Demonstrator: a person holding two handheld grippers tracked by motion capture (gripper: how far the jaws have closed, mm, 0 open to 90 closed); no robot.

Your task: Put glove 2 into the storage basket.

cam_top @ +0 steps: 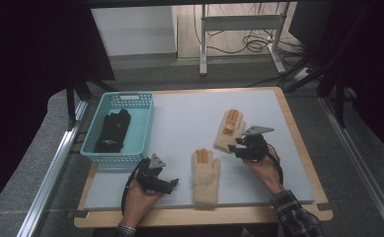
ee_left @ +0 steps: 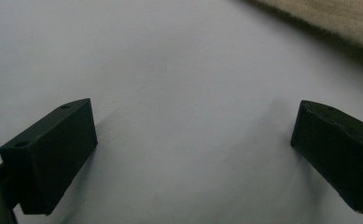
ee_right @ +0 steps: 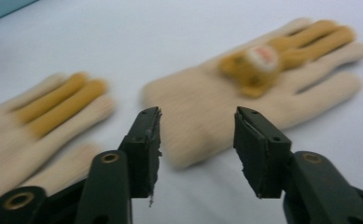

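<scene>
Right gripper [ee_right: 195,140] hangs released just beside the cuff of the far glove [ee_right: 244,88], nothing between its jaws. I see a cream knitted glove with two orange fingers and a small orange bear patch, lying flat on the table [cam_top: 179,123], right of centre. Its mate [cam_top: 205,173] lies nearer, plain-backed. Left gripper [ee_left: 193,154] rests wide open over bare table near that one.

Nothing legible is showing anywhere. The farther cream glove [ee_right: 258,88] is carrying a small round white patch [ee_right: 261,57] with red marks on it — too blurred to read — and the black glove [cam_top: 113,129] is bearing a pale mark too small to make out.
</scene>
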